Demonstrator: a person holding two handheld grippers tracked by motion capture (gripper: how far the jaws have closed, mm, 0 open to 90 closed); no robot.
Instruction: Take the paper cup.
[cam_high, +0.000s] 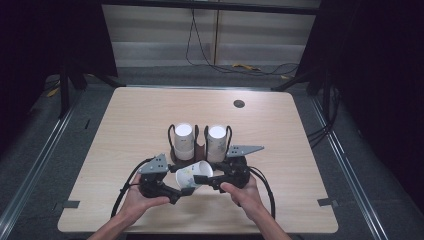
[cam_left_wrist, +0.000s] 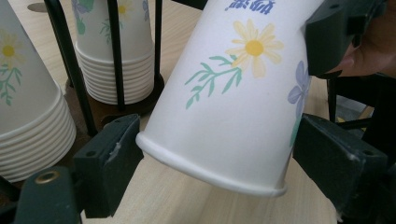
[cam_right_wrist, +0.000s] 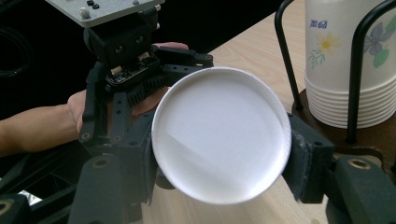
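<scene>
A single white paper cup with a flower print (cam_high: 192, 175) hangs tilted over the table's front middle, held from both sides. My left gripper (cam_high: 184, 190) is shut on its rolled rim end (cam_left_wrist: 210, 179), one jaw on each side. My right gripper (cam_high: 202, 178) is shut on the base end, and the cup's flat white bottom (cam_right_wrist: 219, 135) faces its camera. One right finger (cam_left_wrist: 331, 35) presses the upper wall of the cup. Behind the cup, the left gripper (cam_right_wrist: 135, 60) and the hand holding it are seen.
Just behind the held cup, a dark wire holder (cam_high: 200, 150) carries two upside-down stacks of the same cups (cam_high: 183, 140) (cam_high: 216, 142). A round grommet (cam_high: 239, 103) sits at the back of the wooden table (cam_high: 125, 115). Cables lie on the floor beyond.
</scene>
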